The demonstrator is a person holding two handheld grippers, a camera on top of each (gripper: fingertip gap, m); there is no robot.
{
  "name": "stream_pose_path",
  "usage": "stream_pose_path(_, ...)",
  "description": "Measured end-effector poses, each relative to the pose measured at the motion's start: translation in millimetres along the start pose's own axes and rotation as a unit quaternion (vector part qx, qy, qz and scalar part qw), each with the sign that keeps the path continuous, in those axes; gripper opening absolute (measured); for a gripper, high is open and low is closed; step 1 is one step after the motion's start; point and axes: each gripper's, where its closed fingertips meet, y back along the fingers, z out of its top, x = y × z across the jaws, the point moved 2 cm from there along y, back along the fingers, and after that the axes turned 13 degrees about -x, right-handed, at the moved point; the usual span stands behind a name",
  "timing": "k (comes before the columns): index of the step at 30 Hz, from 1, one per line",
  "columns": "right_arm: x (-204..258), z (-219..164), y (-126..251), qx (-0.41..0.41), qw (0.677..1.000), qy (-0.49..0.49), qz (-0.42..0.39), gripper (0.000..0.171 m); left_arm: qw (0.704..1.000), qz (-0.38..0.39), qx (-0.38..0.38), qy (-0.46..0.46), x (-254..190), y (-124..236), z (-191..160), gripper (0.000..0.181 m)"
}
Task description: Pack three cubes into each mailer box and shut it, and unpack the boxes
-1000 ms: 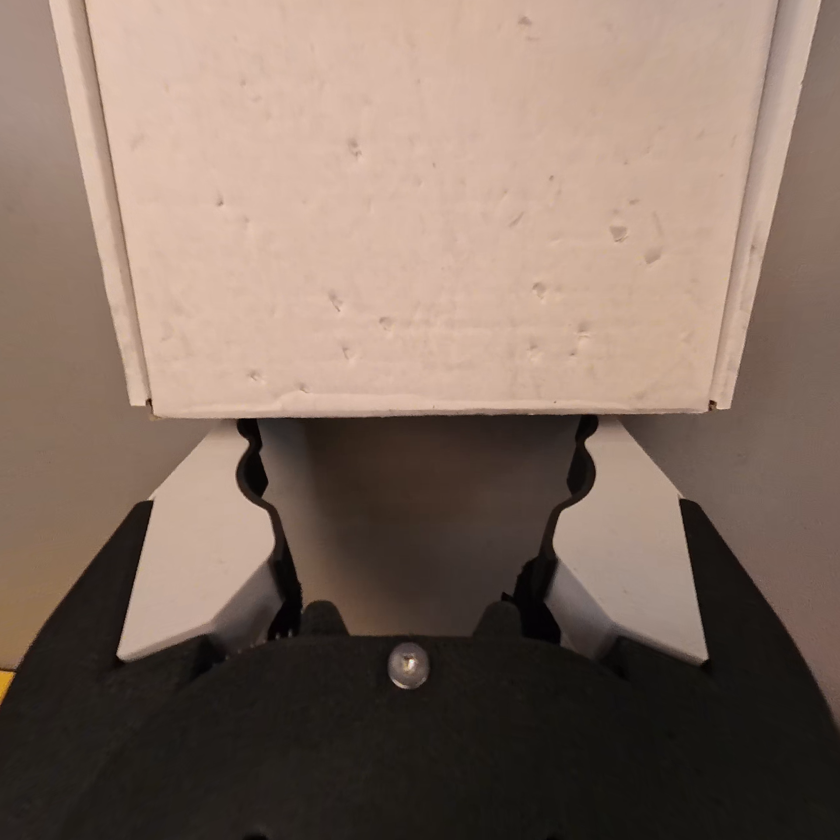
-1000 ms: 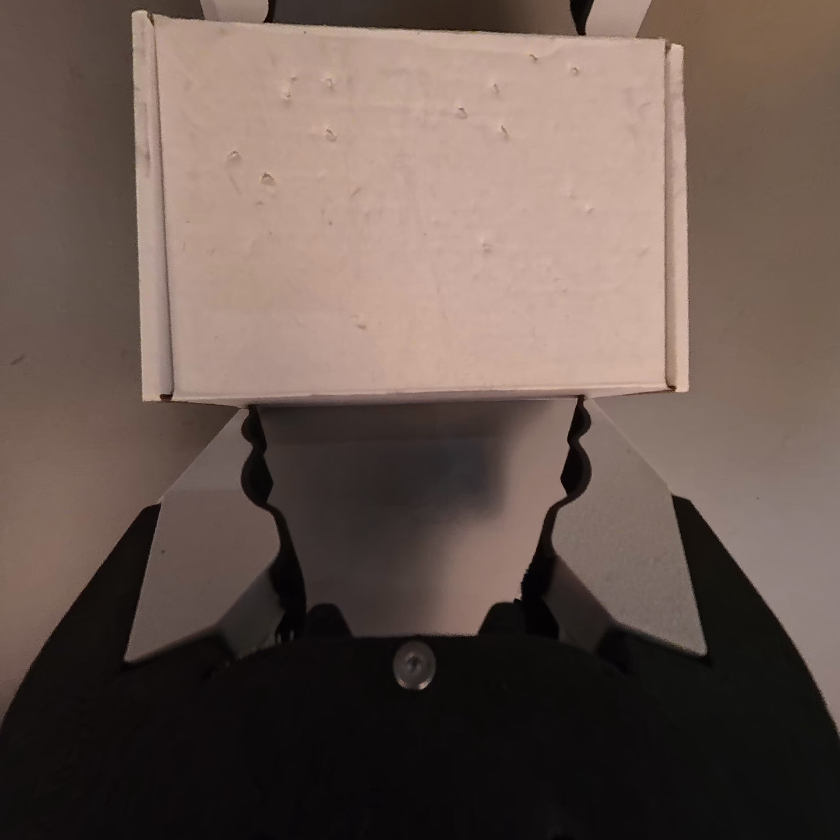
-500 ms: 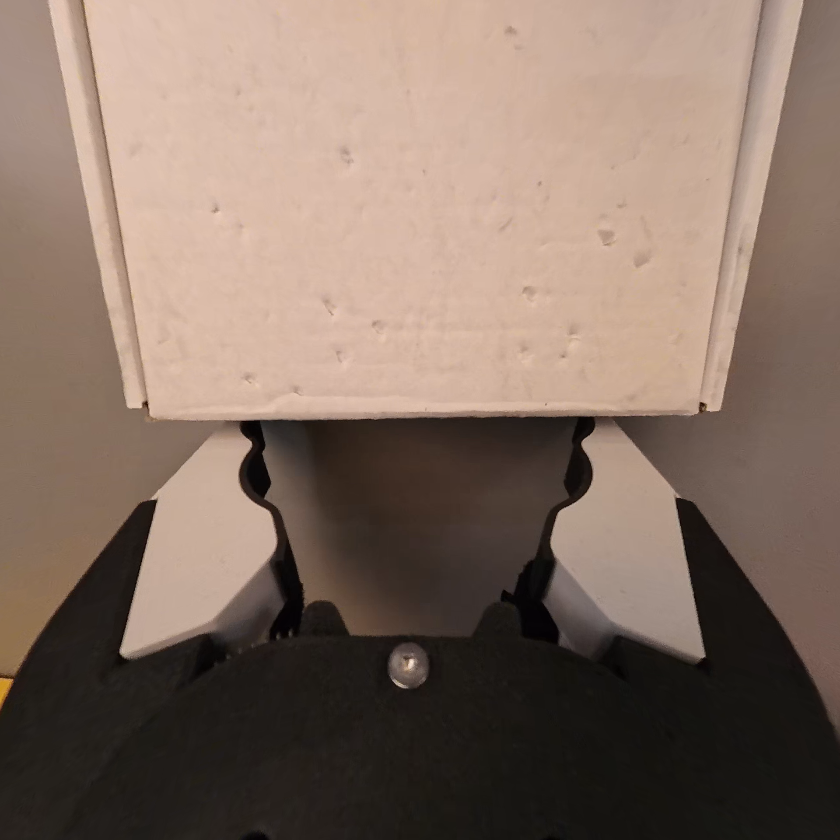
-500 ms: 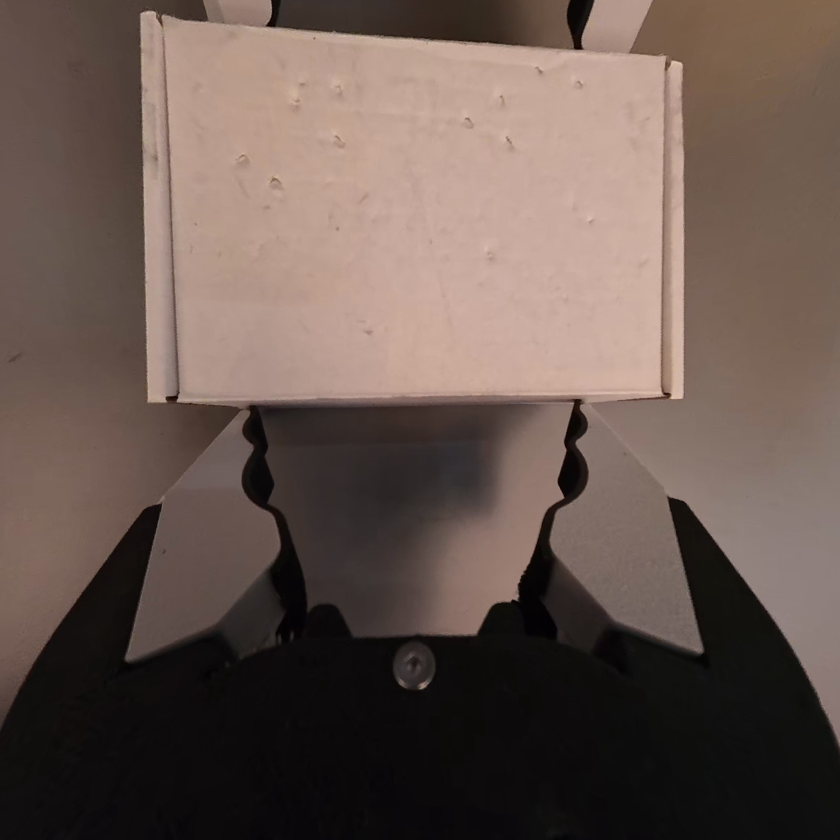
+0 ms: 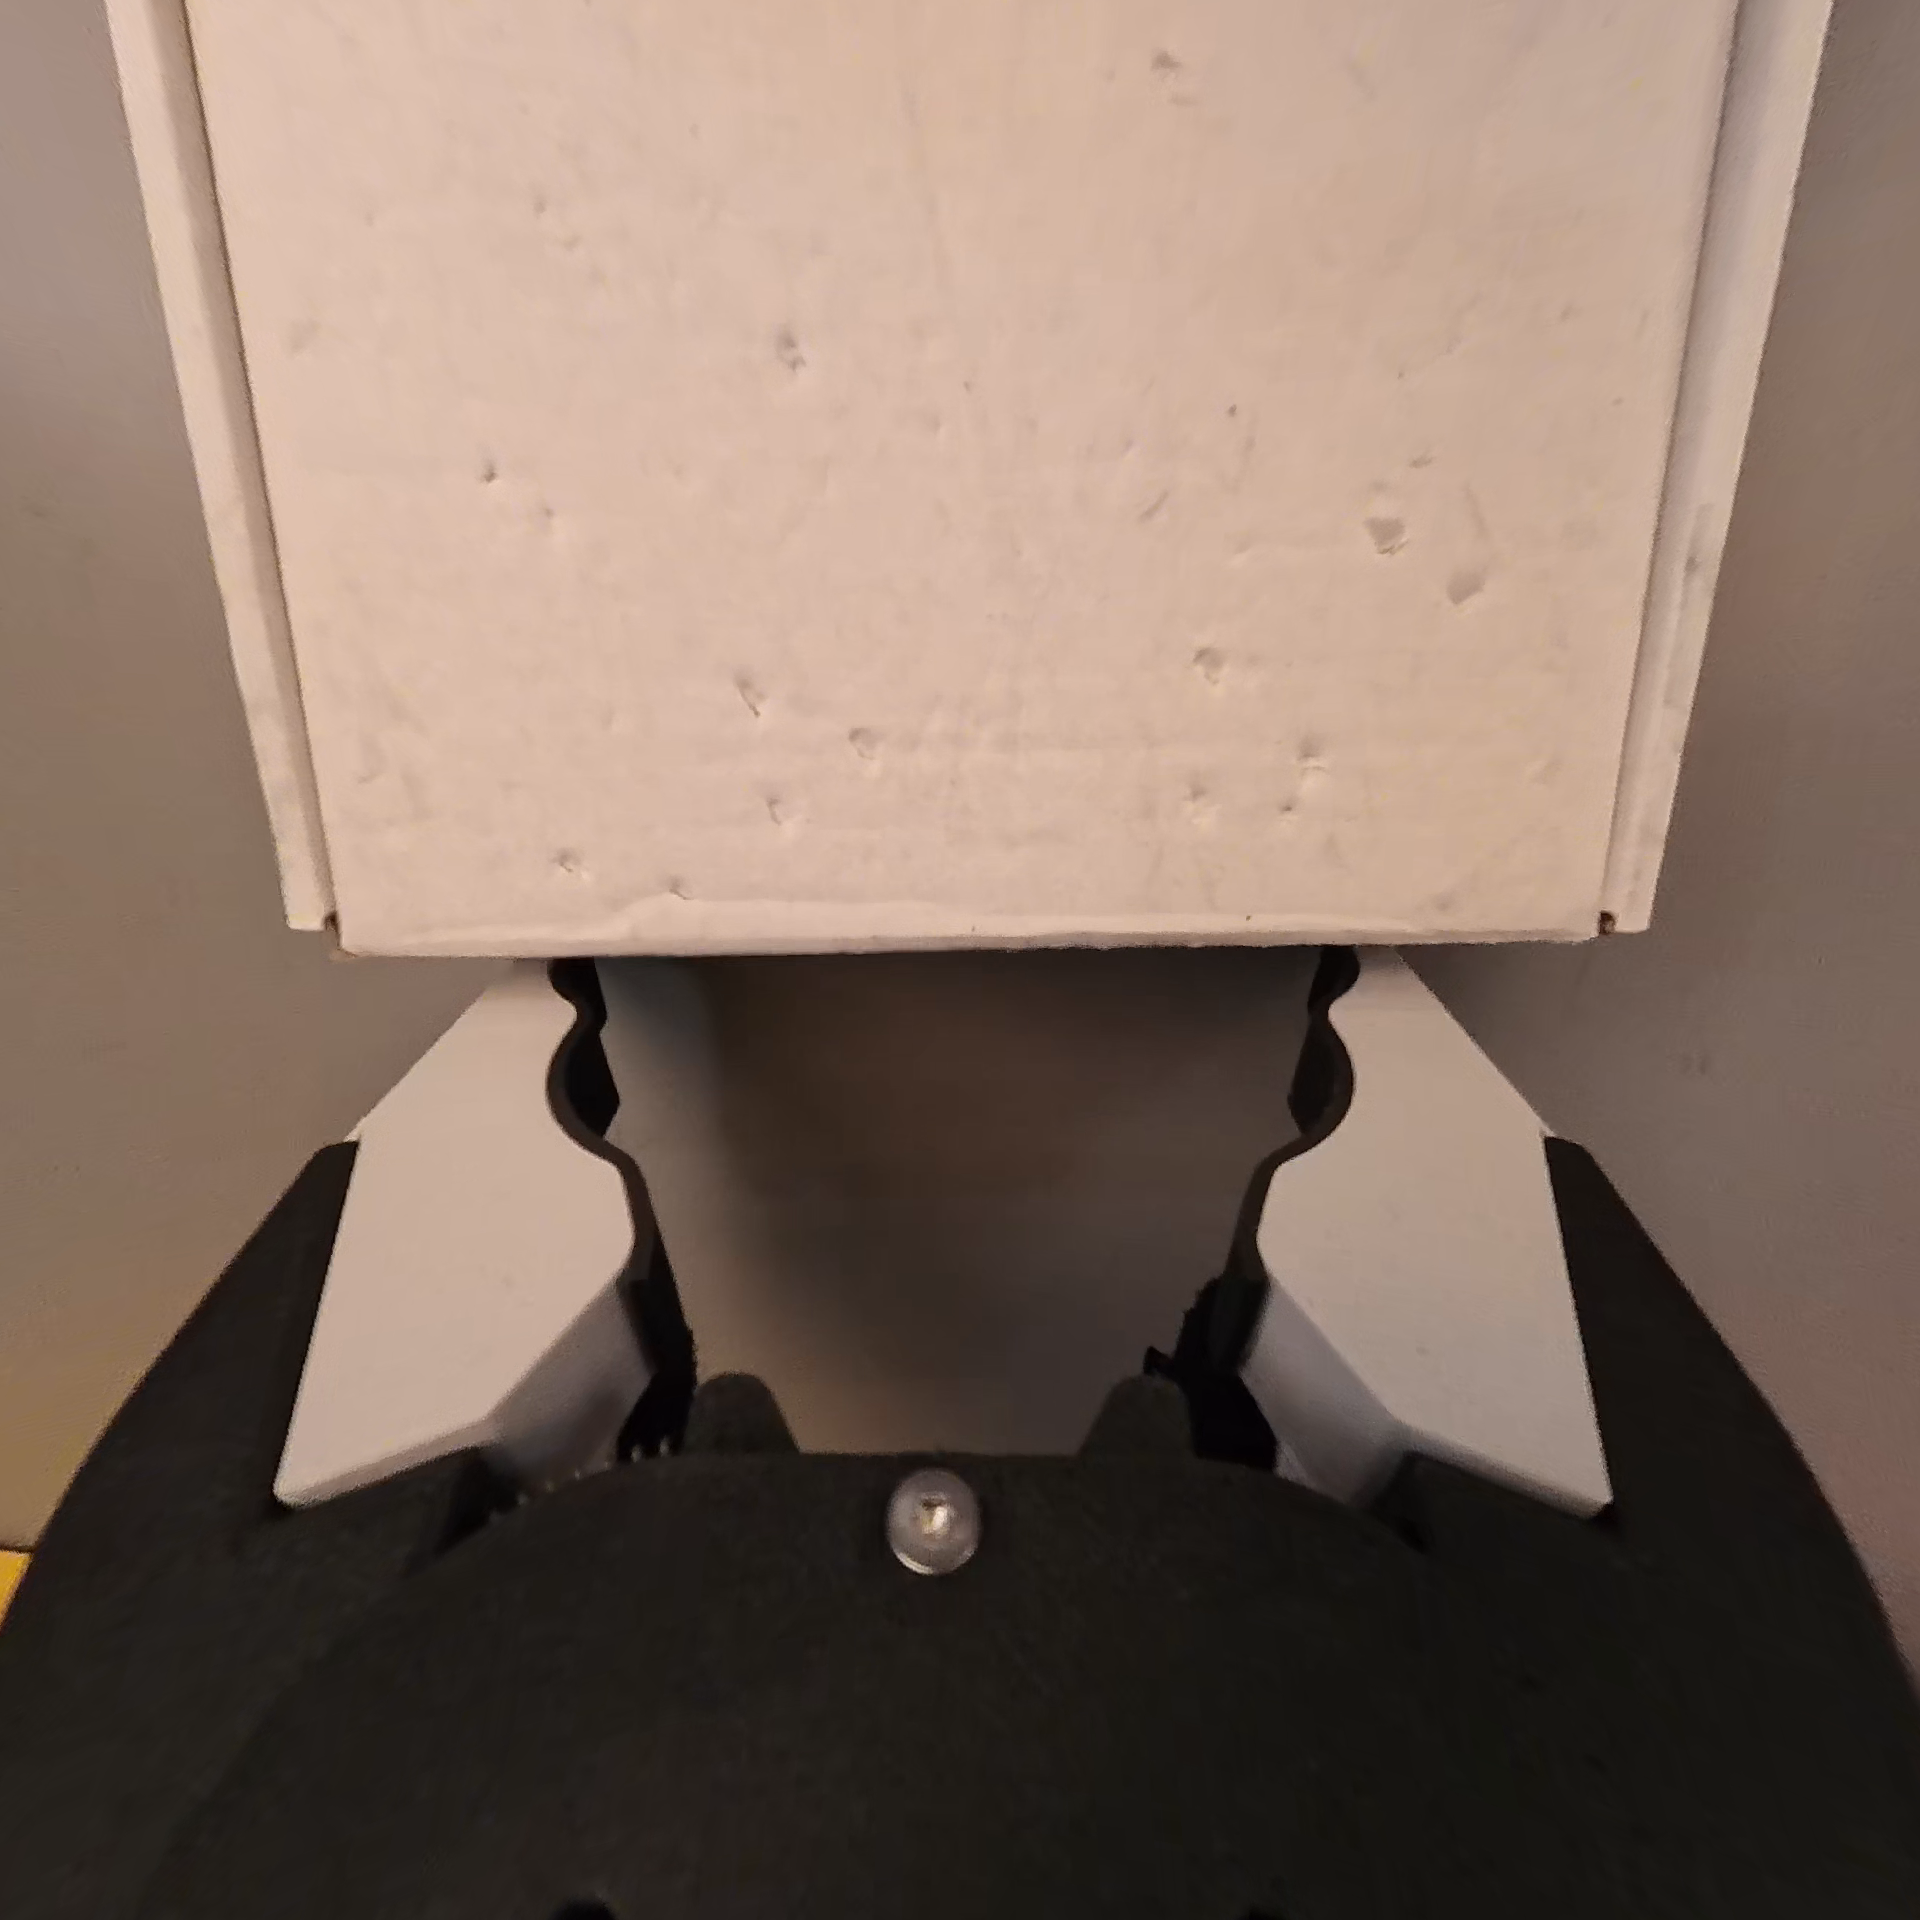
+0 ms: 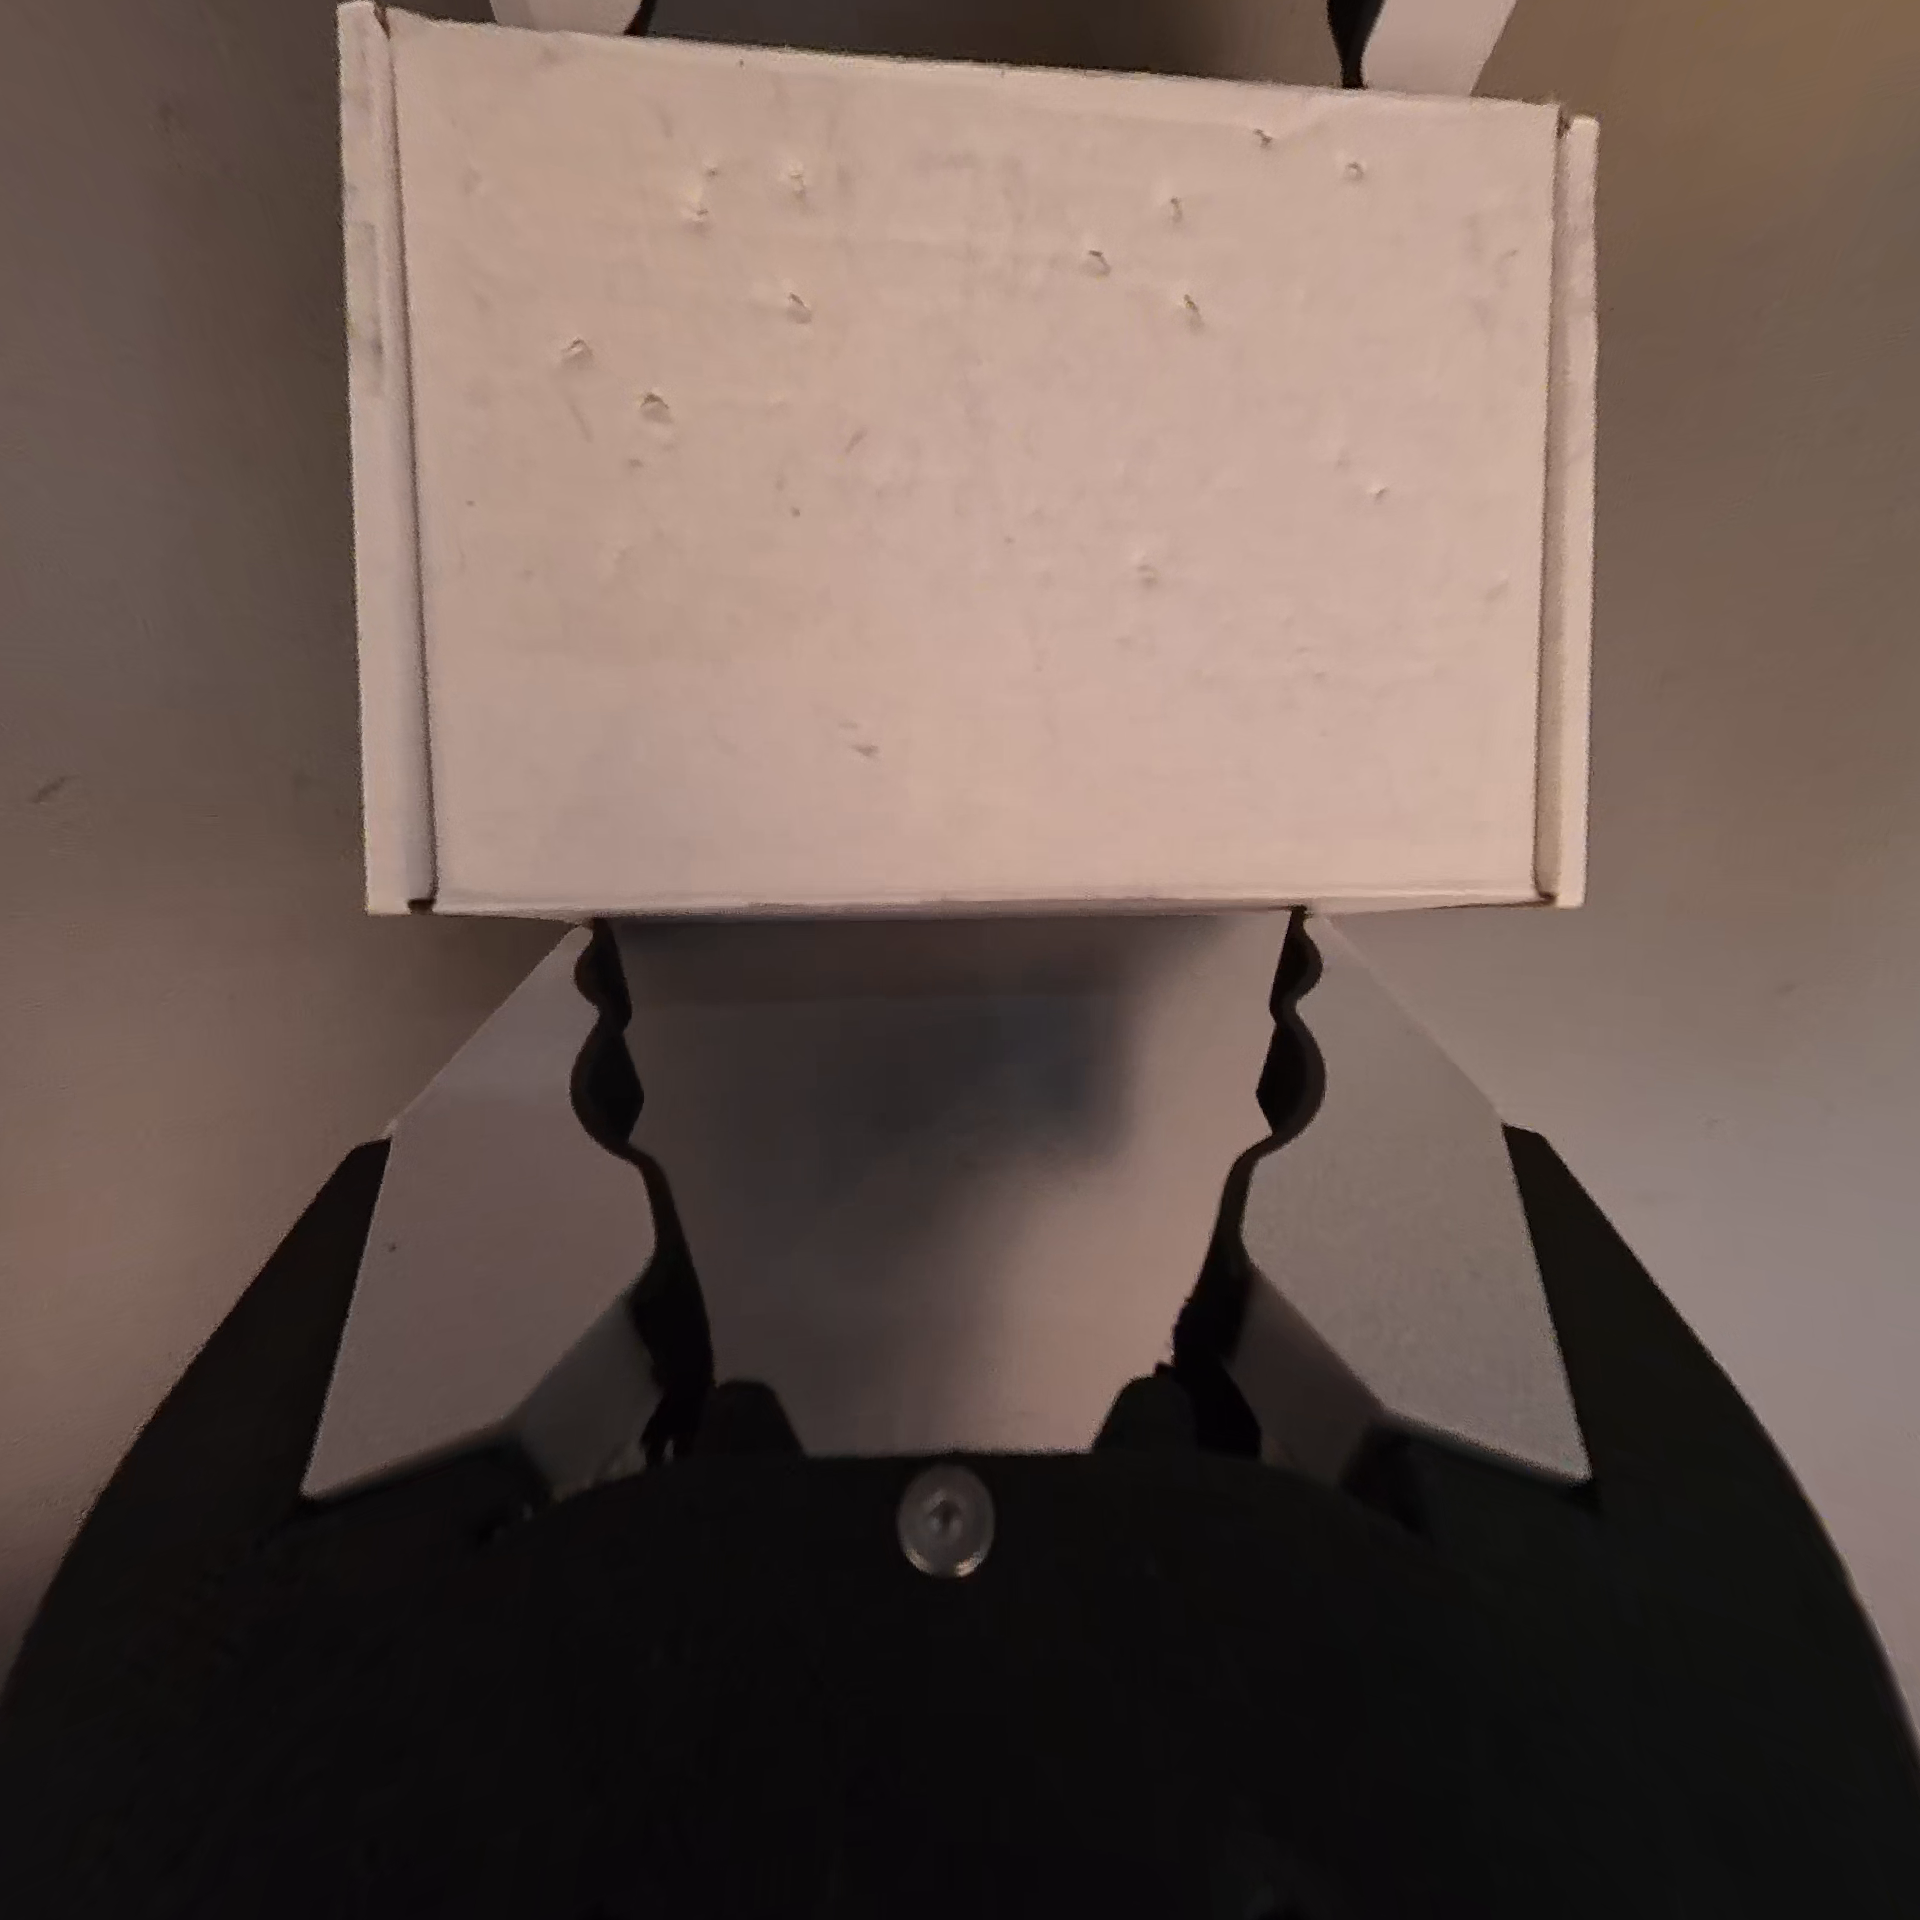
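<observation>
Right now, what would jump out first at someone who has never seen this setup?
A shut white mailer box, its top pitted with small dents, fills the upper half of both views. The right gripper and the left gripper face it from opposite ends, fingers spread wide, tips hidden under the box's edges. In the right wrist view, the other gripper's pale fingers peek over the far edge.

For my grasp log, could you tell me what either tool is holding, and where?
Nothing is clamped: left tool and right tool stand open at opposite ends of the mailer box.
</observation>
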Motion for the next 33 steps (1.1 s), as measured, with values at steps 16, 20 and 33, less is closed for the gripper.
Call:
stream_pose_path(16,-45,11,92,-0.081,0.891,-0.343,-0.287,0.111,0.992,0.051,-0.056,0.103,9,-25,41,0.142)
stream_pose_path(20,-32,24,90,-0.171,0.835,-0.428,-0.301,0.127,0.985,0.082,-0.078,0.134,15,-31,55,0.143)
stream_pose_path(33,-49,2,15,0.137,0.817,-0.443,-0.343,0.15,0.987,0.087,-0.107,0.079,25,-11,49,0.153)
